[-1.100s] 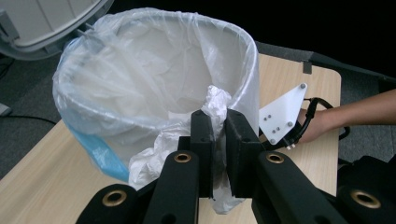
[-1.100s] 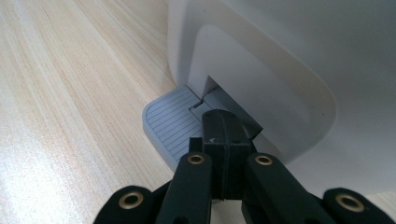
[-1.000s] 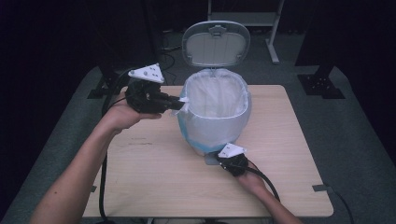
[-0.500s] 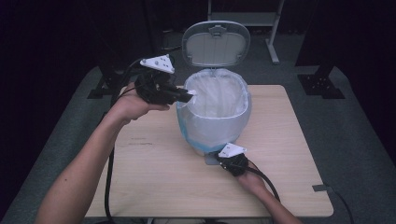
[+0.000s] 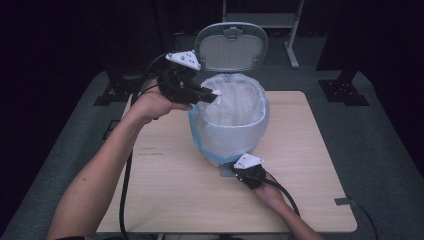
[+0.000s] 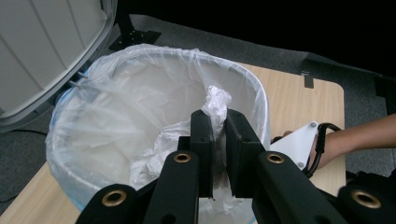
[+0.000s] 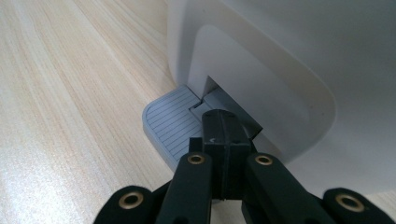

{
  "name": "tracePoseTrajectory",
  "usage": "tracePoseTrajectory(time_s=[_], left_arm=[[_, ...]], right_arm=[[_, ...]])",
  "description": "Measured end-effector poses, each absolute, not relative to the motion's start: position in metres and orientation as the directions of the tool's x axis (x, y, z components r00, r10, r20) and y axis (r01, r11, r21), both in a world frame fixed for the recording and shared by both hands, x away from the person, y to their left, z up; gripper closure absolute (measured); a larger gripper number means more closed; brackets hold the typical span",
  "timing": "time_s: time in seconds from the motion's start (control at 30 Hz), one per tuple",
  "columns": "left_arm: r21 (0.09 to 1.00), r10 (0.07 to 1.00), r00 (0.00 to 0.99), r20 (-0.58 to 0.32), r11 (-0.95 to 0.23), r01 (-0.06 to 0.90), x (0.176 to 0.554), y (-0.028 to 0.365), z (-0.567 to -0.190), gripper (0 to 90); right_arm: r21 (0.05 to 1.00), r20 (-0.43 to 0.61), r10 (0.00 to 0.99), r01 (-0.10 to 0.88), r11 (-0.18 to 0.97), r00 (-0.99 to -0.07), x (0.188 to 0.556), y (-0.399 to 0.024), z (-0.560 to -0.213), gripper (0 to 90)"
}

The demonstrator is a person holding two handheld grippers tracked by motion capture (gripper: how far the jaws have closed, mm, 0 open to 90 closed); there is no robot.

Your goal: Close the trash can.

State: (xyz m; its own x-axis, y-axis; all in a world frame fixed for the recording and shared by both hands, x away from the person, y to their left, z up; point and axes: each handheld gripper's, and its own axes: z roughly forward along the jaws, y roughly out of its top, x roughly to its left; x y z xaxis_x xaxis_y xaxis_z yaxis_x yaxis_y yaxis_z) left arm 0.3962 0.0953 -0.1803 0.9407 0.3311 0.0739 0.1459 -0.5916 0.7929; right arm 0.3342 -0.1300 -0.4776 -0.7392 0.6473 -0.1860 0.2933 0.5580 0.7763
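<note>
Left gripper point(image 6: 215, 122) over the near left rim of the white plastic pedal bin point(image 5: 227, 135) mid-table, pinching a crumpled fold of the thin translucent bin liner point(image 6: 215, 100); bag bottom hidden. Grey ridged lid point(image 5: 231, 46) up, cut off in the left gripper view. Right gripper point(image 7: 225, 122) pressed together on the grey ribbed foot pedal point(image 7: 169, 123); contact itself hidden.

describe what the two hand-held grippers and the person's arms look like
Both are black. The left hand-held gripper and the right hand-held gripper each carry a pale grey three-cornered plate on top and trail a black cable. In the gripper views, each has two flat black jaws on black link arms with brass-coloured pivot rings. The forearms are bare, with no sleeves in sight.
</note>
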Motion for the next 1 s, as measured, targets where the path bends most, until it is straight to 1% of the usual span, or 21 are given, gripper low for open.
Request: tracePoseTrajectory(time_s=[0.5,0.87,1.0], left_arm=[[0.780,0.314,0.947,0.074,-0.610,0.142,0.407,0.068,-0.178,82.6],[0.770,0.306,0.949,0.074,-0.622,0.141,0.416,0.055,-0.180,82.3],[0.776,0.321,0.945,0.064,-0.611,0.156,0.421,0.051,-0.183,80.8]], right_arm=[[0.776,-0.186,0.646,0.293,0.559,-0.741,0.334,-0.130,-0.477,90.0],[0.776,-0.186,0.646,0.293,0.559,-0.740,0.334,-0.130,-0.478,90.0],[0.776,-0.186,0.647,0.293,0.558,-0.740,0.334,-0.130,-0.478,90.0]])
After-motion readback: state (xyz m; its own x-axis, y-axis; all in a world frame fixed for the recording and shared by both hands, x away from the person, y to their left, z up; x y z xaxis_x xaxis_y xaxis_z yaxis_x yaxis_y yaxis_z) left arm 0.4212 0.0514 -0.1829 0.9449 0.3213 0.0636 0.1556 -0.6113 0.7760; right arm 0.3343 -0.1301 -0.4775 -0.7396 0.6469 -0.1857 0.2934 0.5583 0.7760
